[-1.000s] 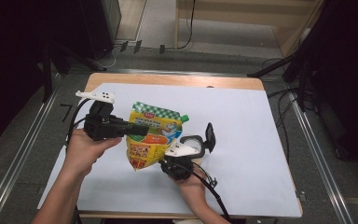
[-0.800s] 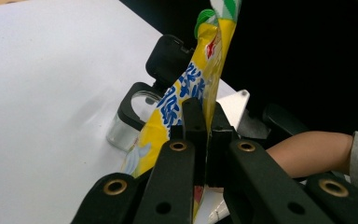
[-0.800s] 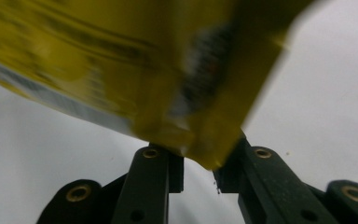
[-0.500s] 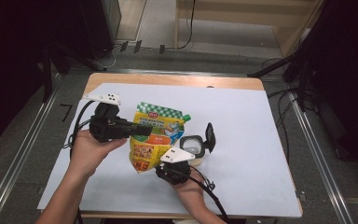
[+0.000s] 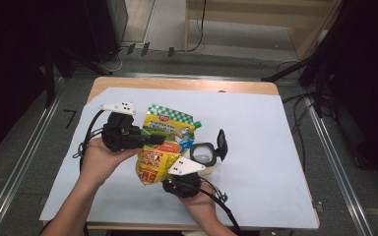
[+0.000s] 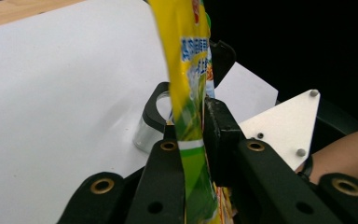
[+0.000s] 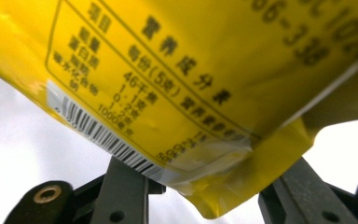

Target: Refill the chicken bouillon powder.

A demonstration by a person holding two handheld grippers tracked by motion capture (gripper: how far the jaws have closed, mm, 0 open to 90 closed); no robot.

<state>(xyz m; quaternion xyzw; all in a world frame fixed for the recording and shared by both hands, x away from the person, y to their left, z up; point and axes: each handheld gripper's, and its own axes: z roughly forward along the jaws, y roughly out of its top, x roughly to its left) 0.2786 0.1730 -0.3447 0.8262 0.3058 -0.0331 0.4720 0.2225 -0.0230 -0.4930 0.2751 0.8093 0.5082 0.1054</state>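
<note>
Left gripper view: left claw (image 6: 193, 135) clamps the pouch (image 6: 189, 88); right claw (image 7: 209, 186), just opening, seemingly loose.

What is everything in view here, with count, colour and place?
yellow and green printed plastic pouch: one, yellow with a green checked top, held up above the table's middle left.
clear glass jar with open black flip lid: one, clear and black, standing on the sheet right of the pouch.
white paper sheet: one, white, covering most of the wooden table.
left gripper: one, black, shut on the pouch's edge, though its jaws have just eased open slightly.
right gripper: one, black, beneath the pouch's bottom corner; its jaws have just been opening, the pouch between them.
</note>
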